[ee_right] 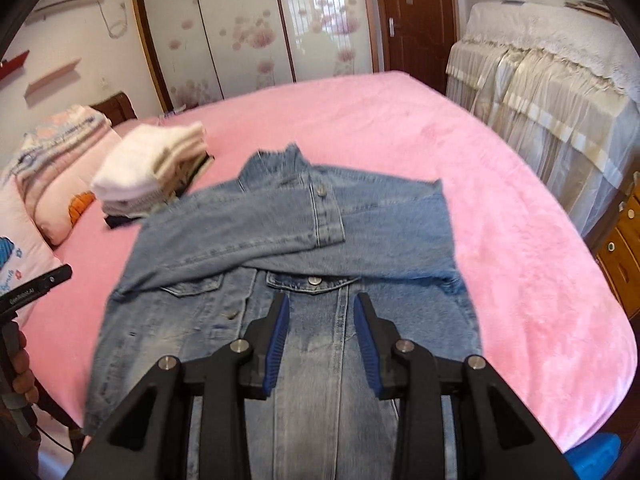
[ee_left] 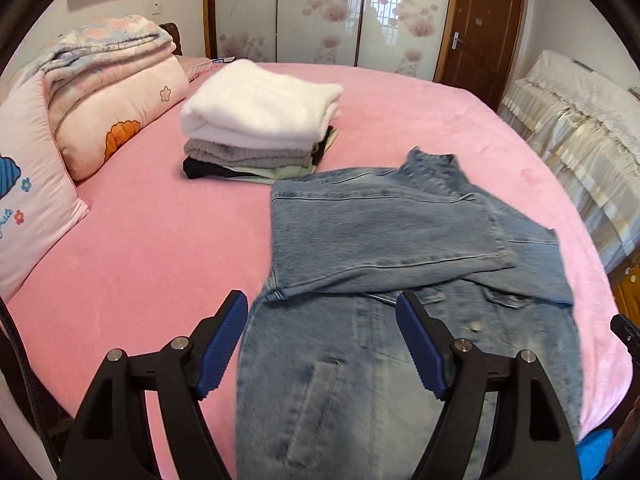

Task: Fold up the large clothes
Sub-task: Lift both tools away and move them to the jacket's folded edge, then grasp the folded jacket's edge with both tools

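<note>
A blue denim jacket [ee_left: 384, 240] lies flat on the pink bed [ee_left: 160, 240], both sleeves folded across its chest. My left gripper [ee_left: 322, 300] is open and empty, hovering above the jacket's left side near the hem. In the right wrist view the jacket [ee_right: 280, 240] lies front up with its buttons showing. My right gripper [ee_right: 320, 300] is open and empty, above the jacket's lower middle, just below the chest pockets. The jacket's hem is hidden below both grippers.
A stack of folded clothes [ee_left: 260, 120] with a white one on top sits at the back left of the bed [ee_right: 520, 240], also in the right wrist view [ee_right: 152, 168]. Pillows and a folded quilt [ee_left: 100, 92] lie at the left. A covered cabinet [ee_right: 540, 92] stands right.
</note>
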Demonstrator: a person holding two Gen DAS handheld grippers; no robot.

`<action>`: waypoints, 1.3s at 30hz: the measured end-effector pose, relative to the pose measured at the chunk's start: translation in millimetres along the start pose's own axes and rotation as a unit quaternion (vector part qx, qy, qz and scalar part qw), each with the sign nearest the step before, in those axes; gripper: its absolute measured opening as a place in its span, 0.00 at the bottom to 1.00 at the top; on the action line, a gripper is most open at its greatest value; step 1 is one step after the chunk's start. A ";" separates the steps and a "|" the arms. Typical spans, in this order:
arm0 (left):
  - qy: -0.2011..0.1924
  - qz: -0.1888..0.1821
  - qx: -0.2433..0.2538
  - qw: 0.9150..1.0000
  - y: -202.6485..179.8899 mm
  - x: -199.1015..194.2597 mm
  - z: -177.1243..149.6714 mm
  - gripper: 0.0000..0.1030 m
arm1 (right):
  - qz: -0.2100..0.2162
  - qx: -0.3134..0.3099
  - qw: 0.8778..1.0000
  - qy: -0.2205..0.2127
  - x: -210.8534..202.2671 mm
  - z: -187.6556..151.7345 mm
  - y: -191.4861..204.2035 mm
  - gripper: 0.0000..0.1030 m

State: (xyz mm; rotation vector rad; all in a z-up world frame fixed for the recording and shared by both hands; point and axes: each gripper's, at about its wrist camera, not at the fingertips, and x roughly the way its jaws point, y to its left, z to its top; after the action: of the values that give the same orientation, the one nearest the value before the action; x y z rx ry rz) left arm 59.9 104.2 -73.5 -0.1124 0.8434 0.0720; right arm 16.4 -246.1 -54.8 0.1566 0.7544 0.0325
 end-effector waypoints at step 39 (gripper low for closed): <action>0.132 -0.048 -0.049 0.989 90.7 15.3 -167.8 0.85 | -0.020 0.002 0.997 0.077 -32.2 -134.5 -79.0 0.57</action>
State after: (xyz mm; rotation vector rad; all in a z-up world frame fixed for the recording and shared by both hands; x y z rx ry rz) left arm -64.1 173.0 -202.0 -0.2580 1.0980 0.0077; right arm -101.2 -309.4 -141.5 0.1430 0.9118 0.0045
